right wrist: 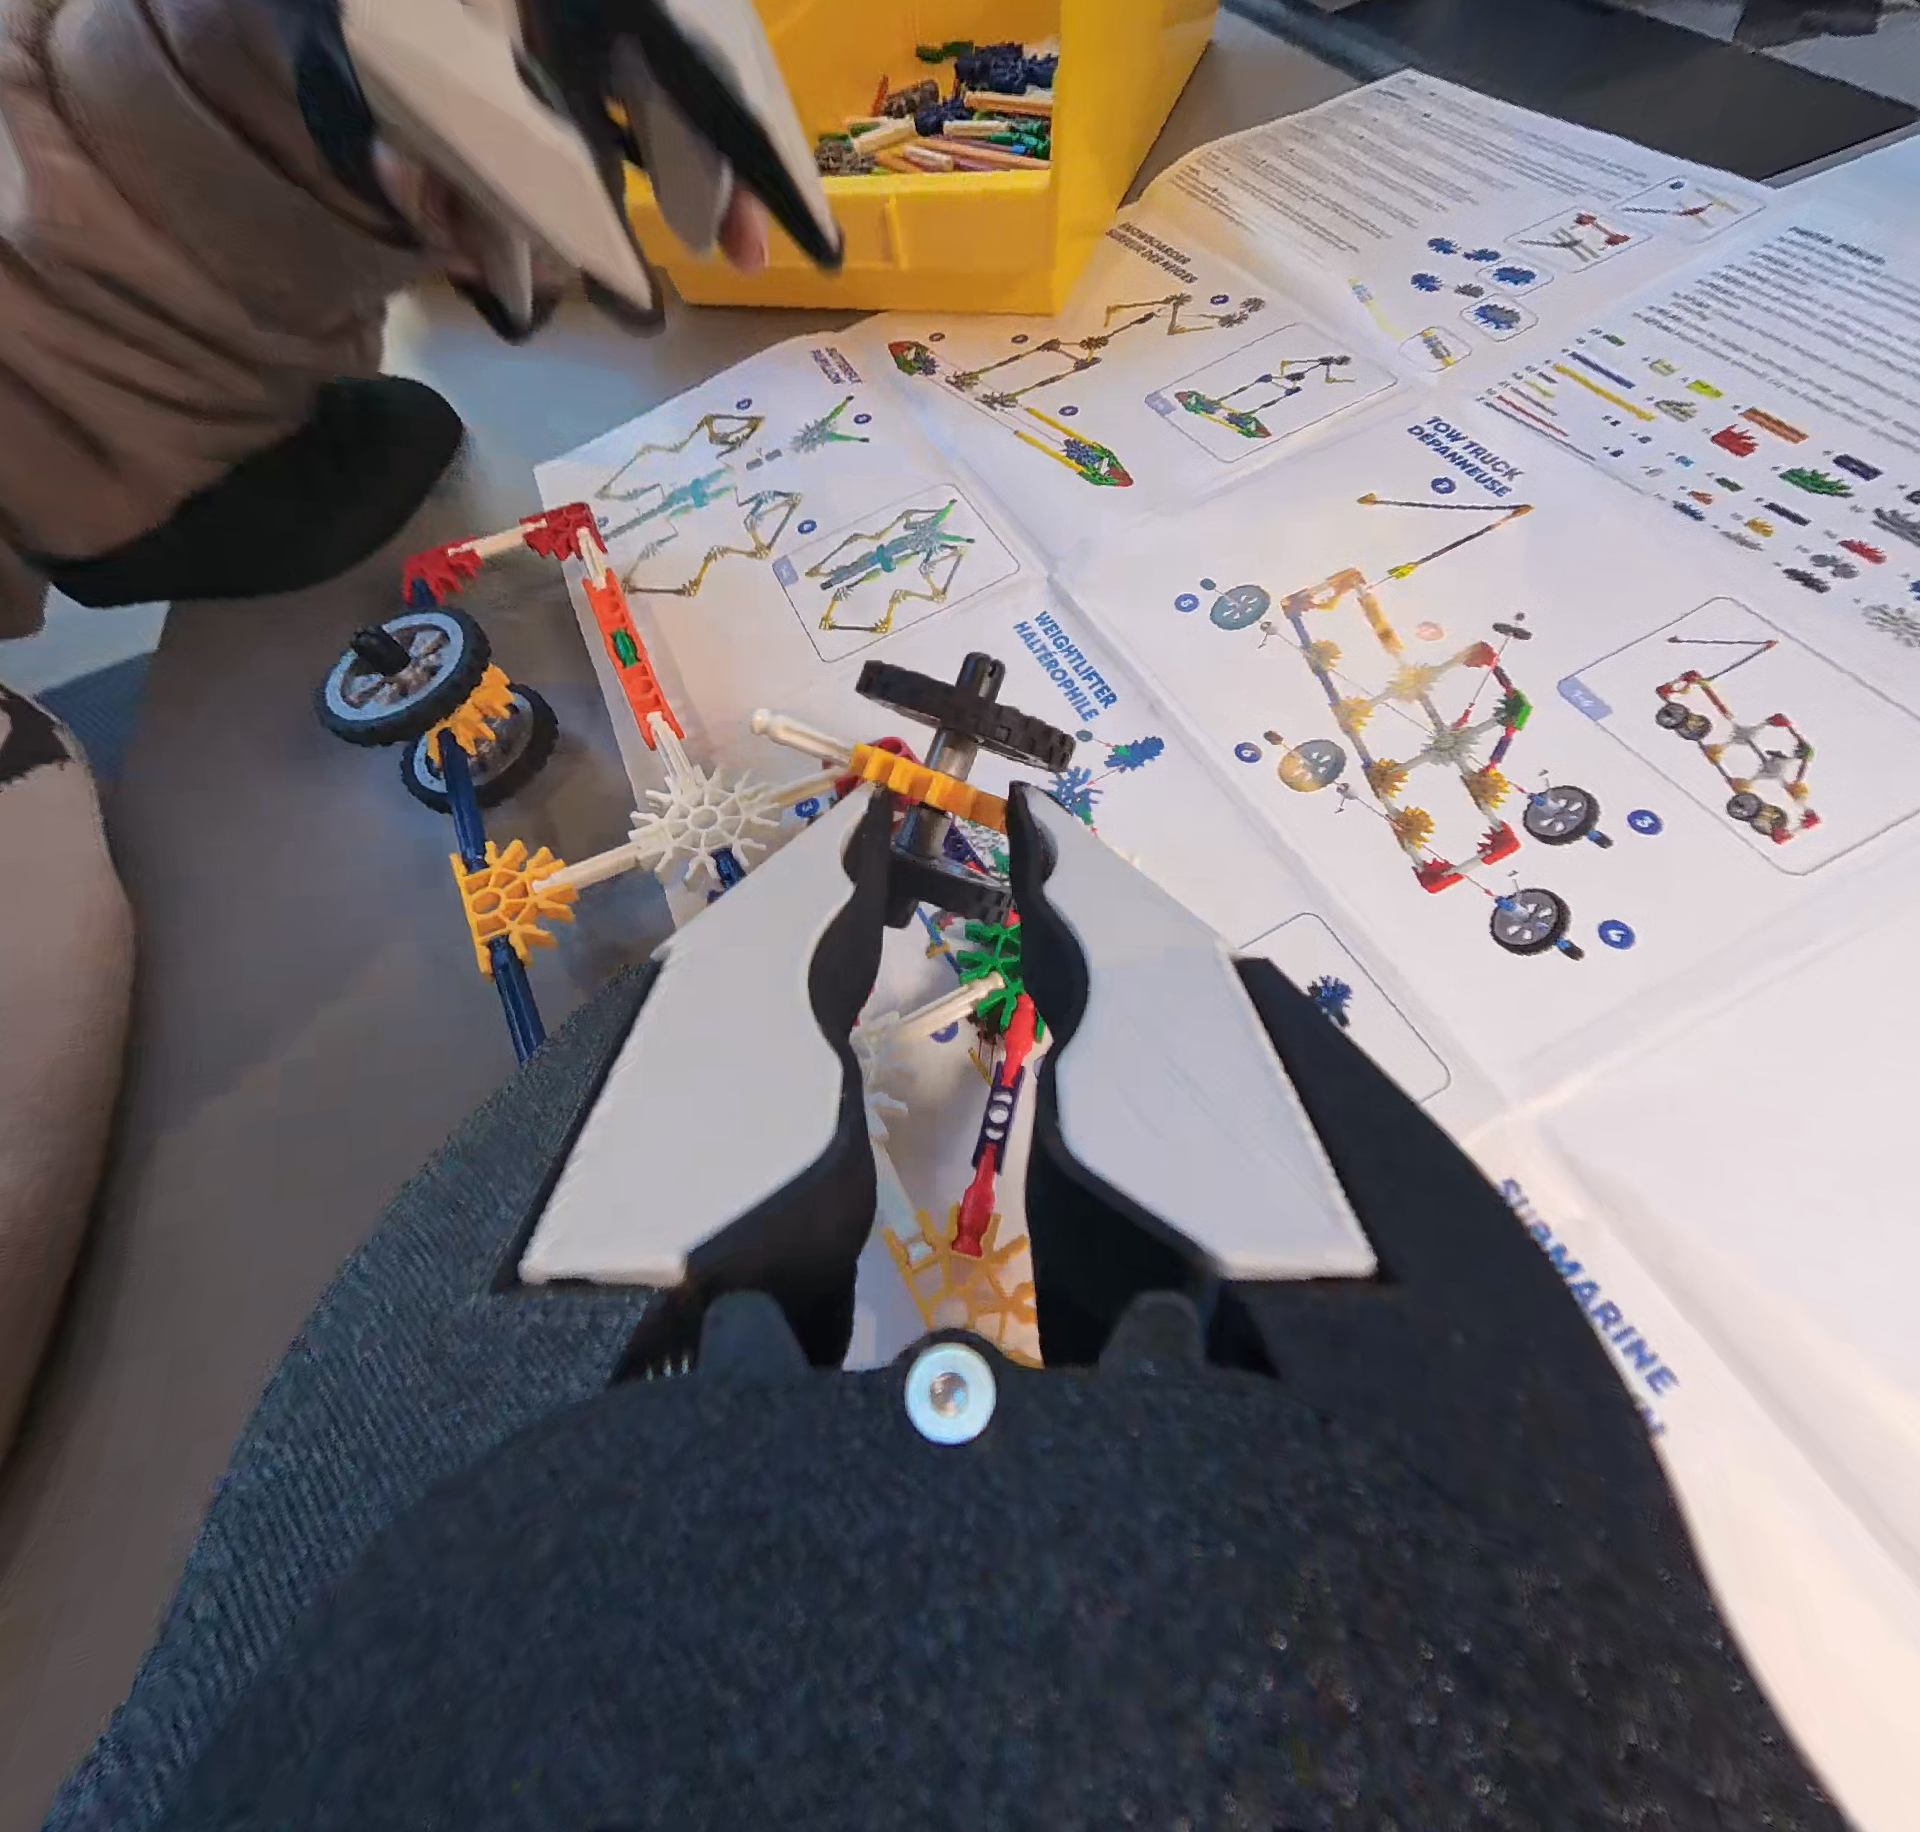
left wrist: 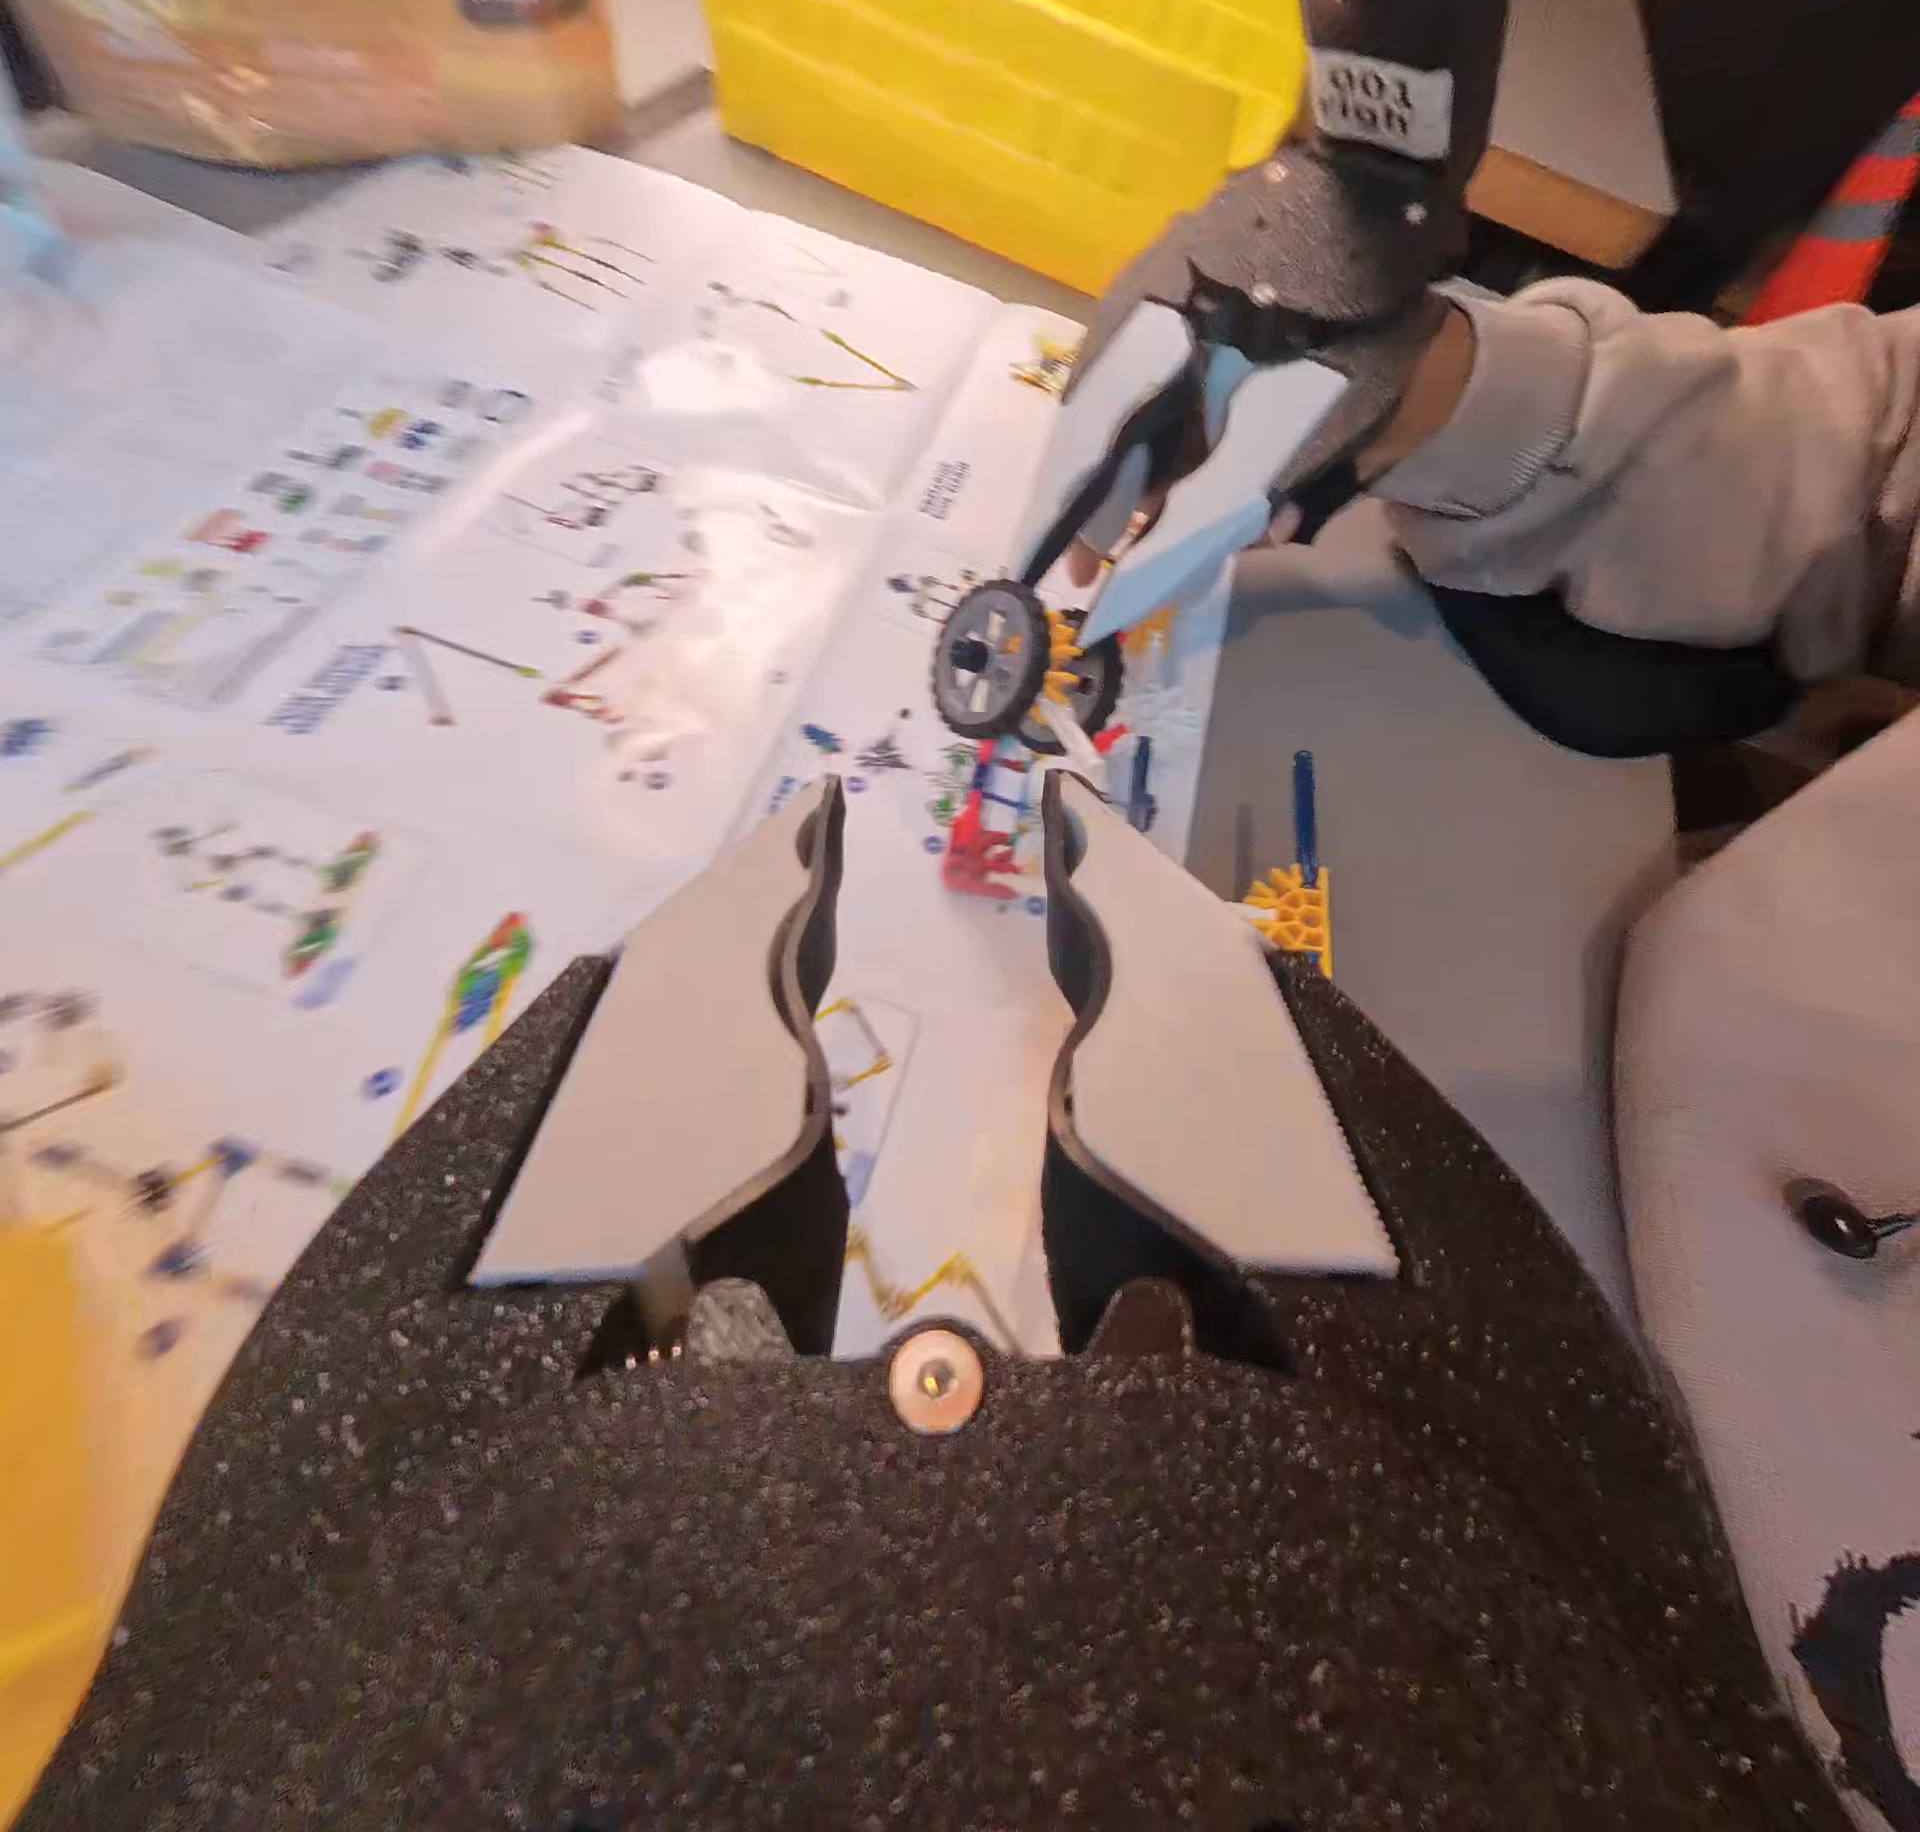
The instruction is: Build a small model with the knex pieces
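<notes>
A: Item one, right gripper (right wrist: 948,808)?
B: Its fingers are closed in on the dark axle of a wheel pair (right wrist: 966,717), gripping at the orange connector between the two black wheels. The pair stands on end, over the near edge of the instruction sheet (right wrist: 1351,452).

A: Item two, left gripper (left wrist: 940,795)?
B: Fingers apart, nothing between them. It hangs above the sheet, pointed at that same wheel pair (left wrist: 987,660), near it but not touching. The view is motion-blurred.

A: Surroundings, working outward?
B: A rod-and-connector frame (right wrist: 623,639) lies partly on the sheet and partly on the grey table: red corners, an orange bar, a white snowflake connector (right wrist: 707,821) and a yellow one. A second wheel pair (right wrist: 416,686) sits on its blue rod at the far left.

A: Beyond that?
B: A yellow bin (right wrist: 966,265) of loose parts at the sheet's far edge, a blurred cardboard box (left wrist: 312,37) and a person's pale sleeve (left wrist: 1621,494).
</notes>
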The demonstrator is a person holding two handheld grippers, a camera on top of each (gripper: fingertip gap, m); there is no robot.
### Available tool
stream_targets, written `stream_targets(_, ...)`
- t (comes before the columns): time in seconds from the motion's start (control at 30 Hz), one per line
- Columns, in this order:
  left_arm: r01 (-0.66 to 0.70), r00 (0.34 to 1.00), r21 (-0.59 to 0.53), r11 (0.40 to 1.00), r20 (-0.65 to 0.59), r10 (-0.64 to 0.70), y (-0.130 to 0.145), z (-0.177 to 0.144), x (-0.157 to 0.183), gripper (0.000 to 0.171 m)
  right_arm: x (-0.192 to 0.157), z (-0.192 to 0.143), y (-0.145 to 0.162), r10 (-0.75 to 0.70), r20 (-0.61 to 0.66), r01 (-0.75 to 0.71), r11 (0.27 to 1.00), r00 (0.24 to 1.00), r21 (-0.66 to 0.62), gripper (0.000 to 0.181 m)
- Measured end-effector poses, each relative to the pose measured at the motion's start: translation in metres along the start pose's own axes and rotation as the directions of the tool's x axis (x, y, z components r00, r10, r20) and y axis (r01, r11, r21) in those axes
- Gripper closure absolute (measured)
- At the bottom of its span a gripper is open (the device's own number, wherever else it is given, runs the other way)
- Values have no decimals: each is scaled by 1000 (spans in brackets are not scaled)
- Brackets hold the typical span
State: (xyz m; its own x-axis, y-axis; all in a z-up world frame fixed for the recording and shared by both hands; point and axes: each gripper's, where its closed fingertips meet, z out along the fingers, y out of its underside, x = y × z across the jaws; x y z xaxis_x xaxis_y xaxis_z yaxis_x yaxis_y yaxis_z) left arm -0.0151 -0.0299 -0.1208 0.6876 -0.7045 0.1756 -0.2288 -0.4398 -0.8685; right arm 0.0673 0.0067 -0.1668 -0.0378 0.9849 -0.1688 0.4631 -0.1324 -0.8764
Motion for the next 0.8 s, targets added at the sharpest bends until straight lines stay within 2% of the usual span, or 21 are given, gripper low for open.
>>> stream_targets(0.07, 18, 993, -66, 998, -119, -25, 14, 39, 22, 133, 4, -3, -2, 59, -4, -59, 998, 998, 24, 162)
stream_targets(0.17, -37, 991, -97, 995, -129, 24, 21, 73, 31, 140, 9, -8, -7, 113, -5, -113, 992, 994, 55, 162)
stream_targets(0.3, -121, 991, -59, 991, -61, 117, 6, 88, 23, 159, 18, -13, -10, 173, -35, -170, 982, 984, 79, 162)
stream_targets(0.33, -148, 988, -56, 987, -48, 145, 3, 89, 21, 165, 21, -14, -9, 171, -58, -166, 983, 984, 79, 168)
stream_targets(0.4, -176, 984, -48, 983, -32, 175, -2, 90, 15, 167, 23, -16, -11, 179, -61, -174, 981, 982, 90, 169)
stream_targets(0.53, -86, 994, -18, 996, -62, 85, -12, 96, -6, 168, 37, -25, -21, 143, -138, -122, 981, 980, 151, 169)
stream_targets(0.63, -33, 999, -29, 999, -33, 32, -11, 107, -38, 168, 50, -38, -30, 125, -196, -83, 974, 973, 209, 157)
stream_targets(0.7, 28, 999, -59, 998, 25, -27, -3, 112, -68, 168, 49, -41, -29, 82, -190, -44, 980, 978, 194, 155)
stream_targets(0.8, 204, 979, -133, 970, 45, -200, 17, 114, -95, 166, 37, -35, -18, -19, -151, 35, 994, 988, 105, 153)
